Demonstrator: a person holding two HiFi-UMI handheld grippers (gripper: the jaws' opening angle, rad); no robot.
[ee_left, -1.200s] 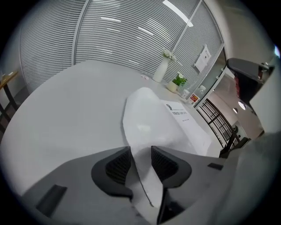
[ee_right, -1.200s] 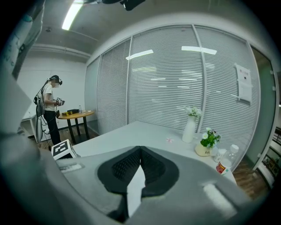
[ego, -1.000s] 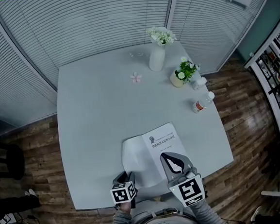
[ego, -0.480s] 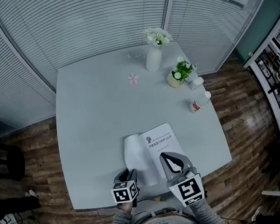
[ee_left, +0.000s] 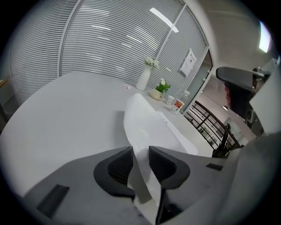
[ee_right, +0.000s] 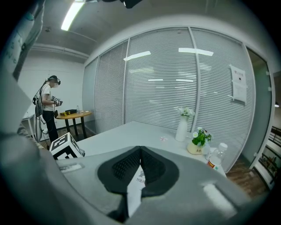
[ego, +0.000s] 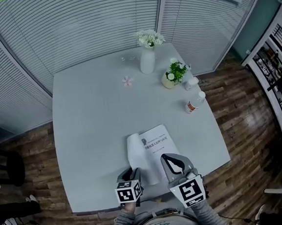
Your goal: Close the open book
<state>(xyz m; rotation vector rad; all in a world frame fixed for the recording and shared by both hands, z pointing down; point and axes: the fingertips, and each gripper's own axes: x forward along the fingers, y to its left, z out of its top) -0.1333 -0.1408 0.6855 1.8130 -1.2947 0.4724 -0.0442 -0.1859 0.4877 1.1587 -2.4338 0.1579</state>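
lying near the front edge of the counter (ego: 94, 138), the open book (ego: 158, 141) has its printed right side flat and its left page (ego: 137, 156) raised off the surface in a curl. the left gripper (ego: 130, 174) has that page running up between its jaws, which seem to grip it, though the pads stand a little apart. the right gripper (ego: 171, 163) is clenched on the book's near right edge. well beyond, toward the far right corner, stand a white vase (ego: 147, 61) of flowers, a small potted plant (ego: 172, 75) and a bottle (ego: 193, 103); a pink blossom (ego: 127, 81) lies left of the vase. slatted blinds (ego: 74, 27) enclose the counter.
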